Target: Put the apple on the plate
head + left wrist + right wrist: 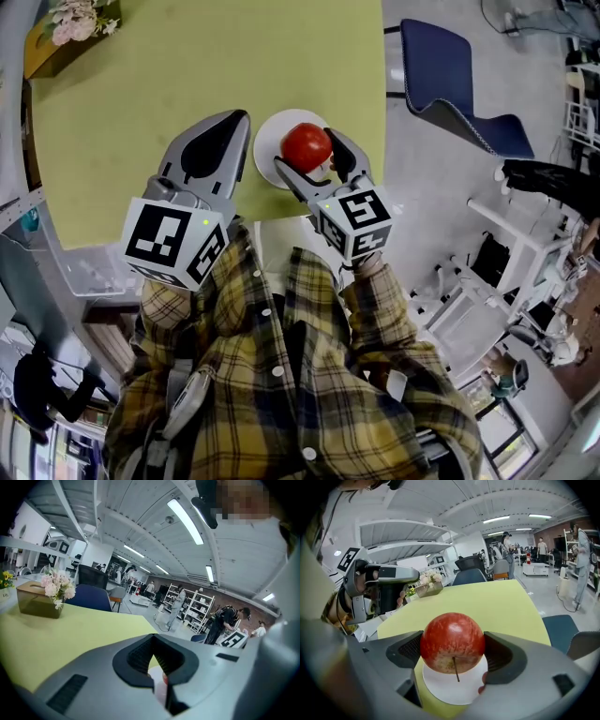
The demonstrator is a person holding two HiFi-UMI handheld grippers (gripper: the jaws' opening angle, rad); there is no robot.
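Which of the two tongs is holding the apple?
The right tongs: they grip the red apple over the white plate, while the left tongs are shut on nothing.

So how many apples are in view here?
1. The apple is held between the jaws of the right gripper, over the white plate on the table. No other shows, though some tabletop is hidden.

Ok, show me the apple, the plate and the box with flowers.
apple point(452, 641), right gripper view, middle of its red skin.
plate point(445, 693), right gripper view, bare white surface below the apple.
box with flowers point(36, 605), left gripper view, its brown side wall.
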